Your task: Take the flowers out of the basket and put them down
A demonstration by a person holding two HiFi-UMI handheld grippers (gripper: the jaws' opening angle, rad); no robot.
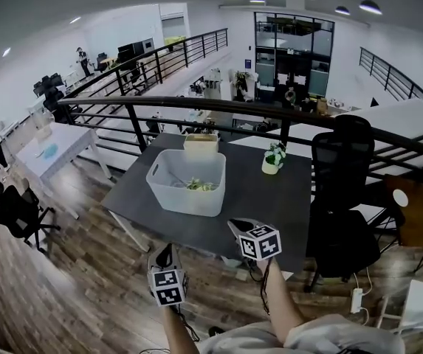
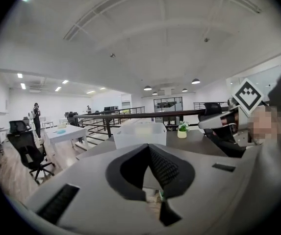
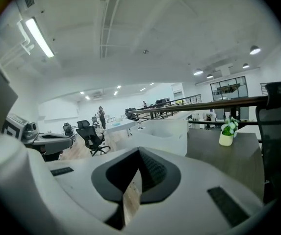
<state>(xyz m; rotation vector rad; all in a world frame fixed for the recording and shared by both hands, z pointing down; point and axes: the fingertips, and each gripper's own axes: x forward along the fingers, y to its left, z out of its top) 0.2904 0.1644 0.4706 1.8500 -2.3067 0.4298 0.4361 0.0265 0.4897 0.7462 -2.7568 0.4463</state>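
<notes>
While the flowers (image 1: pixel 200 186) lie inside the white basket (image 1: pixel 181 198) at the middle of the dark table (image 1: pixel 270 205), both claws hover apart from it near the table's front edge. The left gripper (image 1: pixel 164 257) has its jaws drawn together on nothing, and the right gripper (image 1: pixel 239 227) is likewise closed and empty. A small potted plant (image 1: pixel 273 158) stands on the table to the basket's right.
</notes>
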